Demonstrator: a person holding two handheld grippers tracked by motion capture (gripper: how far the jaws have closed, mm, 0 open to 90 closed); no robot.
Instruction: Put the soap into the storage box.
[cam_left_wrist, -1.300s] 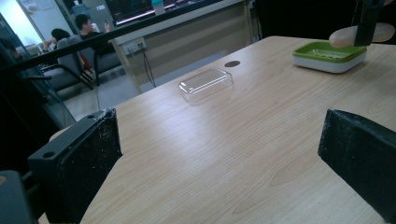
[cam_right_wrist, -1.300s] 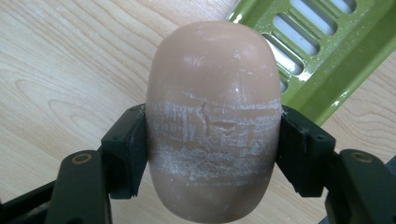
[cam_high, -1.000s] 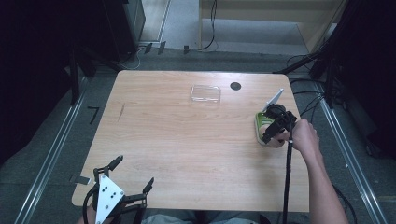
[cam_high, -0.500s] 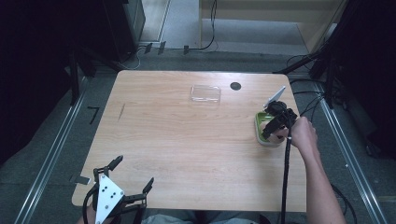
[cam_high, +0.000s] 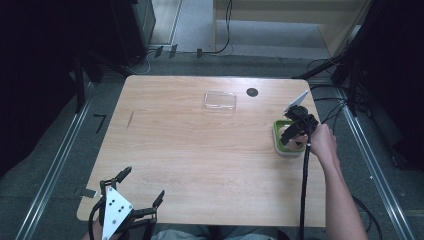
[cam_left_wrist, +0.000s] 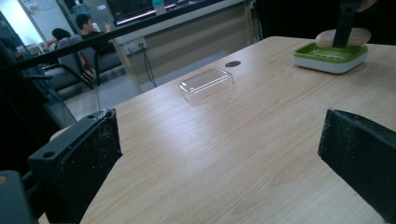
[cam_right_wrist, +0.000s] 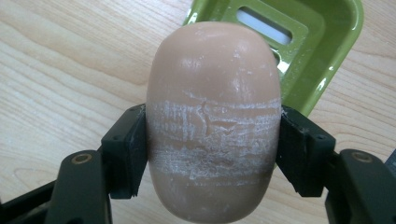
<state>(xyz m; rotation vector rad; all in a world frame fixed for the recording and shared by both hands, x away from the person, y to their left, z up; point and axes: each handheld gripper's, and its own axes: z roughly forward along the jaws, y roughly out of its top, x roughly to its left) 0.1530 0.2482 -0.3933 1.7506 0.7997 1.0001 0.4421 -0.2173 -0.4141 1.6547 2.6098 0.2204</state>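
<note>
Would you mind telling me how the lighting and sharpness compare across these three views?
High view: the table is evenly lit, the surroundings dark. Left gripper view: the near jaws look soft, the clear lid sharper, a bright window blown out at top left. Right gripper view: the soap is sharp and evenly lit, with small glints on the green dish.

Soap (cam_right_wrist: 214, 126) hides part of dish (cam_right_wrist: 303, 51) (lower edge cropped).

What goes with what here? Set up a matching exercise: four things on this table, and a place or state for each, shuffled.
1. soap bar
2. soap dish
3. clear lid
4. left hand-held gripper

a. open, at the near left corner
b. green, near the right edge
c. clamped in the right hand-held gripper
d. lying by the far edge

Pairs: 1-c, 2-b, 3-d, 4-a
</note>
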